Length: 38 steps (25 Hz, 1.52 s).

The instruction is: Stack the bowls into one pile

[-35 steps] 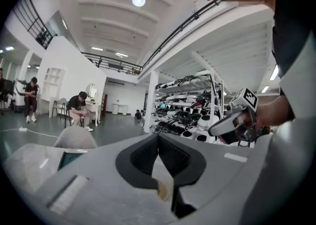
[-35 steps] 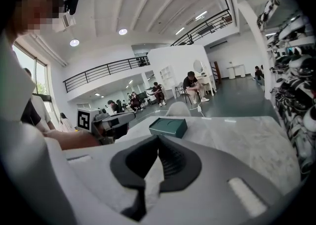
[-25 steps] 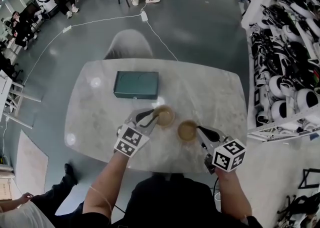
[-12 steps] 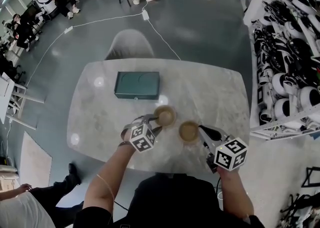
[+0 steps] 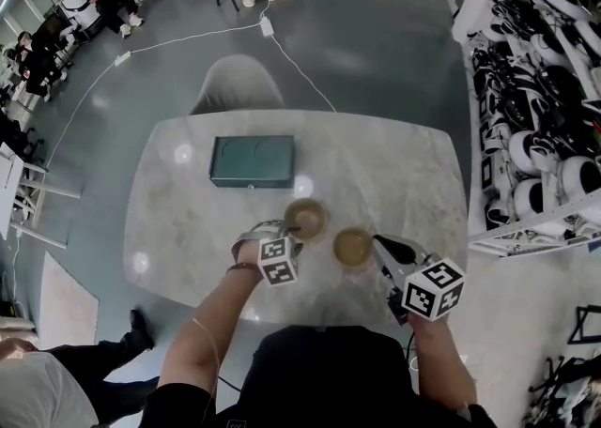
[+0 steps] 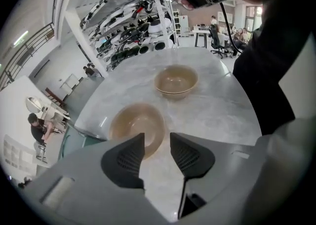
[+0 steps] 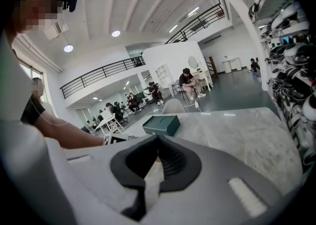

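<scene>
The left gripper [image 5: 279, 232] is pointed steeply down at the near rim of the left tan round bowl [image 5: 306, 219]. Its black ribbed fingers [image 6: 126, 157] are spread wide and clamped on nothing; whether the rim is touched cannot be told. The right tan round bowl [image 5: 352, 247] is seen just beside it, unstacked, on the pale marbled table [image 5: 404, 173]. The right gripper [image 5: 377, 242] is held at that bowl's right edge, its fingertips [image 7: 173, 162] pressed together and empty.
</scene>
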Each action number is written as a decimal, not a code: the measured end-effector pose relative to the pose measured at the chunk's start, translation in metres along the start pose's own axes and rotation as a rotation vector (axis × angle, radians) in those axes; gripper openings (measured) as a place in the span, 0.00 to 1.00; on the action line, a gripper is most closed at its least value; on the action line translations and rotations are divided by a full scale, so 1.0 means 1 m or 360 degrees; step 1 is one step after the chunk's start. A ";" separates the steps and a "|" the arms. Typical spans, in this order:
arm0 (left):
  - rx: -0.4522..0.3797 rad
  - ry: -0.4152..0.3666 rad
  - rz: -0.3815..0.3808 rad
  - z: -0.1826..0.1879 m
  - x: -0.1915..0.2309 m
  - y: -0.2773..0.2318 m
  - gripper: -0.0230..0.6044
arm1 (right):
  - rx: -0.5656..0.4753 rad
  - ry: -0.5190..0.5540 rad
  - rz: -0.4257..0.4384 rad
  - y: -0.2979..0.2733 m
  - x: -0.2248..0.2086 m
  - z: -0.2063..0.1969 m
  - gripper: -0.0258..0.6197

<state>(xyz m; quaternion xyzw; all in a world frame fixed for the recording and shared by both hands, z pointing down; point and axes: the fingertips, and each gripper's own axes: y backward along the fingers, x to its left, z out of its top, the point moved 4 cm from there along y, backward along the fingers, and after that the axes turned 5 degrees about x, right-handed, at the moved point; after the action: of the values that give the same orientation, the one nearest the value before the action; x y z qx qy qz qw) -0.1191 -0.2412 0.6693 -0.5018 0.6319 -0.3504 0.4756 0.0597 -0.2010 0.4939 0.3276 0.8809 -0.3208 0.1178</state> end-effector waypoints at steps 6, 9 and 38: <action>0.0099 -0.0147 -0.0026 -0.003 -0.005 -0.017 0.29 | 0.0006 -0.0029 -0.0024 0.003 -0.005 -0.006 0.04; 0.0130 -0.0215 -0.0020 -0.004 -0.009 -0.024 0.18 | 0.0008 -0.0042 -0.0042 0.004 -0.005 -0.011 0.04; -0.0231 0.0346 0.0209 -0.013 0.004 0.114 0.07 | -0.0071 0.0221 -0.0079 0.030 0.060 0.008 0.04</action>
<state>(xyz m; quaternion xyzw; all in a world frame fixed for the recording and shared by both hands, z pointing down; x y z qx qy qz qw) -0.1664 -0.2173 0.5670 -0.4514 0.7349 -0.3241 0.3887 0.0342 -0.1585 0.4486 0.3245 0.9017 -0.2803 0.0556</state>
